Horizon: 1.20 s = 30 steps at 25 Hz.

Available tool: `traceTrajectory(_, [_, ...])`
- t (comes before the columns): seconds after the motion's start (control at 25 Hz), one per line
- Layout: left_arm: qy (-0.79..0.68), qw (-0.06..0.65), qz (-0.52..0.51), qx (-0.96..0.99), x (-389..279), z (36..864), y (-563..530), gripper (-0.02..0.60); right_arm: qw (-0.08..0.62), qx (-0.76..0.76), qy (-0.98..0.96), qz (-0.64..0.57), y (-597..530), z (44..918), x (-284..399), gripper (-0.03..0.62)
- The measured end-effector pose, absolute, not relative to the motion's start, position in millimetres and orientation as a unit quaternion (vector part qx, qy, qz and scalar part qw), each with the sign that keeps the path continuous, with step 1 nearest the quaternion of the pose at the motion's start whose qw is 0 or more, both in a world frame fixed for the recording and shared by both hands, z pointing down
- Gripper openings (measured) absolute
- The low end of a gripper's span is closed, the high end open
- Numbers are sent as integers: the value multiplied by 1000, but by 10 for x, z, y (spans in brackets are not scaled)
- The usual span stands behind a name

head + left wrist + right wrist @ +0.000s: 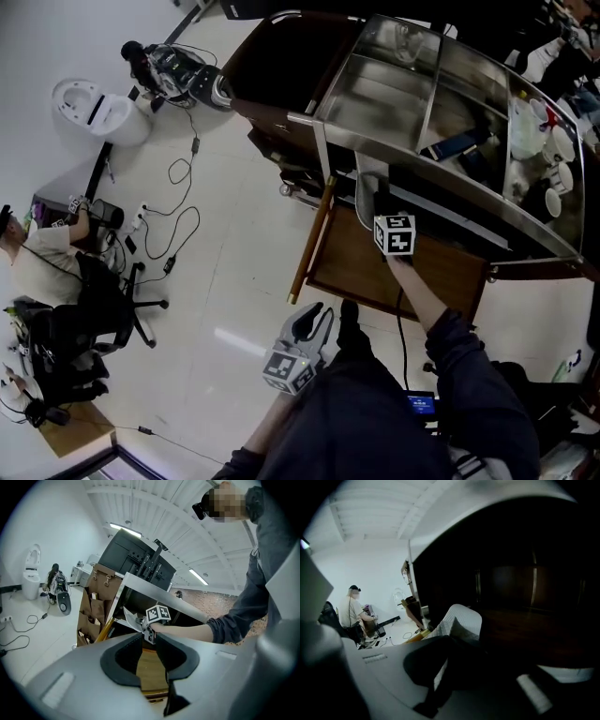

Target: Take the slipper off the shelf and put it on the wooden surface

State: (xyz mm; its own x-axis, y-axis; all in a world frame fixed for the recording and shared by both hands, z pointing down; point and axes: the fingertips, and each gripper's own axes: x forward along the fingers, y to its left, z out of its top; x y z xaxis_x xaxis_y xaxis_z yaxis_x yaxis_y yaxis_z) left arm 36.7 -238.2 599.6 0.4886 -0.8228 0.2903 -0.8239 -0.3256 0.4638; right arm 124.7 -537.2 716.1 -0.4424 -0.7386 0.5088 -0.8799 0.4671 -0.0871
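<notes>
Head view, right gripper: your right gripper (375, 199) reaches in under the steel cart top (412, 103), at about 1 o'clock from your left gripper (315, 323). Its tips are lost in the shadow there, and you cannot pick out the slipper from here.
Head view, wooden surface: the wooden surface (427, 272) lies at 5 o'clock from the right gripper's marker cube (395, 234). No slipper is on it.
Left gripper view, jaws: your left jaws are released with nothing between them. Only the wood shows through the gap, toward 6 o'clock.
Left gripper view, slipper: the pale slipper (126, 617) sticks out at 9 o'clock from the right gripper's cube, at the mouth of the shelf.
Right gripper view, jaws: your right jaws are clenched on the slipper (459, 620), and its ribbed fabric runs down between them.
Right gripper view, shelf: the dark shelf (525, 630) fills the 3 o'clock side. Whether the slipper is clear of it cannot be told.
Done: the grasp looks made.
Left to do: you have yet to draw the slipper out, bring it over the wood and let go.
</notes>
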Motion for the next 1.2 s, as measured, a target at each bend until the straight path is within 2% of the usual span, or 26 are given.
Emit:
traceTrajectory(0.16, [-486, 282, 1, 827, 390, 5998, -2203, 98, 201, 502, -823, 173, -4445, 7271, 1249, 12])
traceTrajectory(0.32, [-486, 282, 2, 827, 299, 6003, -1946, 98, 237, 512, -804, 189, -3647, 7763, 1221, 11])
traceTrajectory(0.6, [-499, 277, -3, 821, 27, 5984, -1476, 98, 264, 495, -787, 255, -3431, 8223, 1039, 35])
traceTrajectory(0.84, [-497, 266, -17, 826, -107, 5924, -1040, 98, 216, 481, -816, 238, -2942, 7730, 880, 36])
traceTrajectory(0.92, [-490, 263, -22, 831, -126, 5886, -889, 98, 198, 483, -824, 222, -2640, 7498, 864, 4])
traceTrajectory(1.2, [-450, 255, -30, 855, -69, 5935, -270, 98, 126, 485, -842, 198, -1401, 6655, 837, 2])
